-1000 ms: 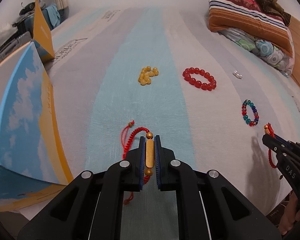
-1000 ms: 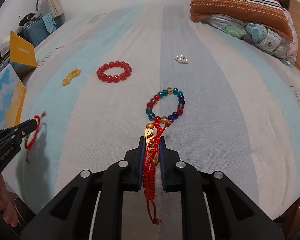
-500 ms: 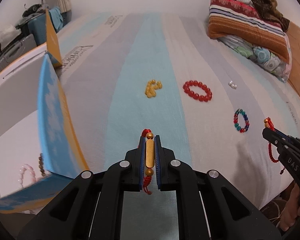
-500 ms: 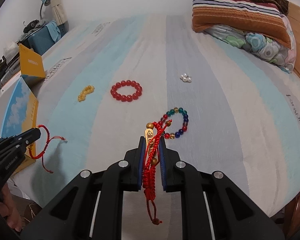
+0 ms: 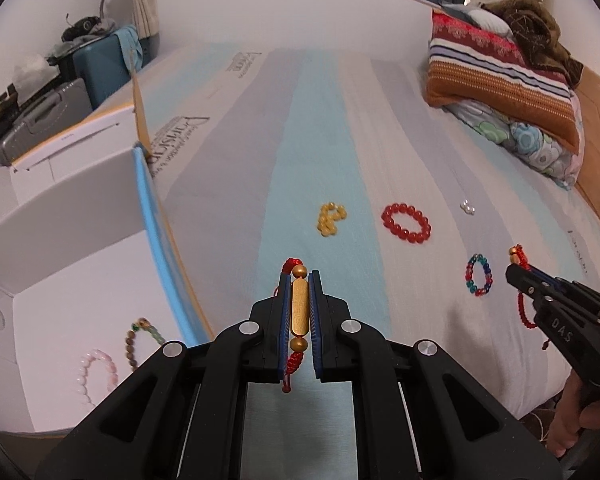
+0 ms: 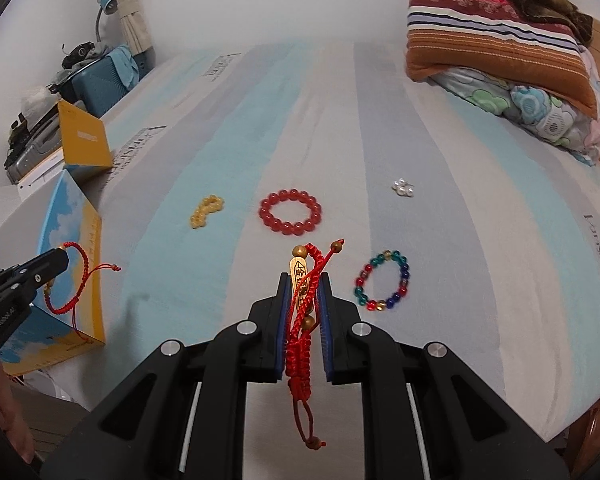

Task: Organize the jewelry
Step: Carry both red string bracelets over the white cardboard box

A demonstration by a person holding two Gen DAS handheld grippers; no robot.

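Observation:
My left gripper (image 5: 300, 280) is shut on a red cord bracelet with a gold bar (image 5: 299, 312), held in the air beside an open white box (image 5: 80, 264). The box holds a pink bead bracelet (image 5: 96, 376) and a brown-green one (image 5: 140, 336). My right gripper (image 6: 303, 284) is shut on a second red cord bracelet with a gold charm (image 6: 302, 300), above the bed. On the striped bed sheet (image 6: 460, 260) lie a yellow bead bracelet (image 6: 206, 211), a red bead bracelet (image 6: 290, 212), a multicolour bead bracelet (image 6: 382, 280) and small pearls (image 6: 403, 189).
The box's blue-and-yellow flap (image 5: 160, 248) stands upright between the box and the bed. Folded blankets and pillows (image 5: 504, 80) are piled at the far right. Suitcases and clutter (image 5: 60, 92) stand at the far left. The bed's front edge (image 6: 540, 420) is close.
Both grippers have risen and drawn back from the bed with their red bracelets. The left one has shifted left, so the inside of the white box has come into view.

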